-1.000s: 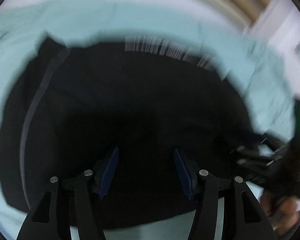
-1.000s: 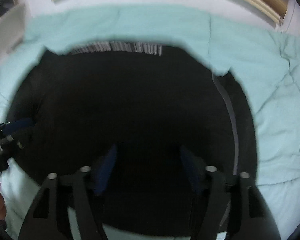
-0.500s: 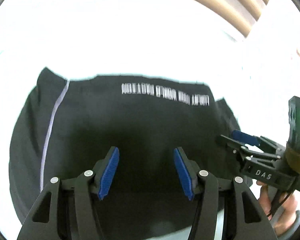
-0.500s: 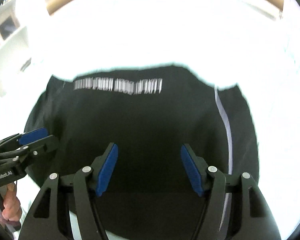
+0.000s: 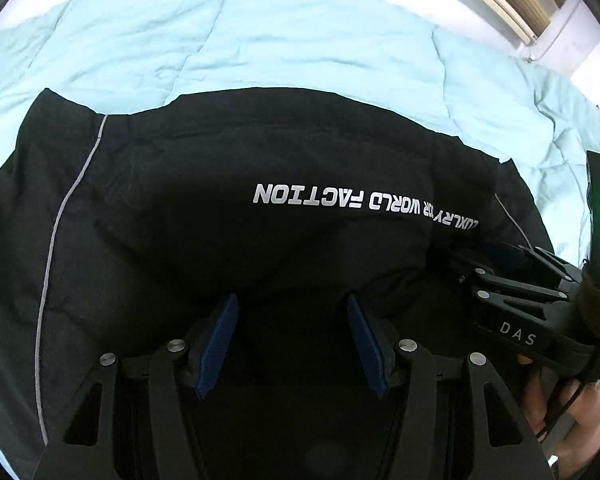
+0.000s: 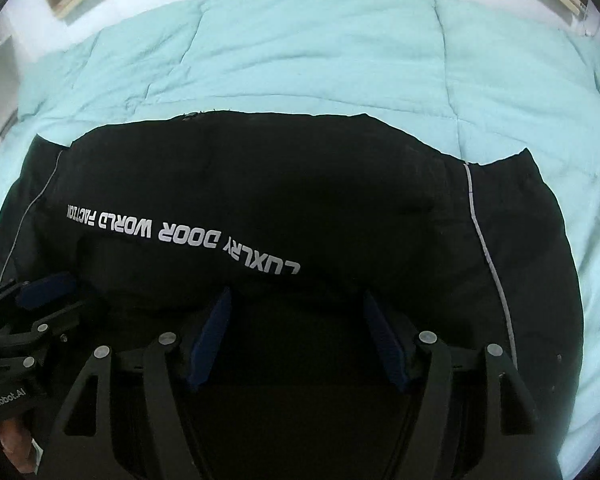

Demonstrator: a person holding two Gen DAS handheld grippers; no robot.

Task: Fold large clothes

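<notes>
Black garment [image 5: 228, 216] folded on teal duvet [image 5: 300, 40]; left tongs [image 5: 292, 344], right tongs [image 6: 296, 340] both apart, holding nothing.

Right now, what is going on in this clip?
A person holds a gripper in each hand over a black garment with white "LUXLRY DOOR WORLD FACTION" lettering, spread on a light teal quilted comforter. The garment looks partly folded, with a thick layer lying across it. The left gripper and right gripper are both open above its near edge, gripping nothing. No fold is under way at this moment.
</notes>
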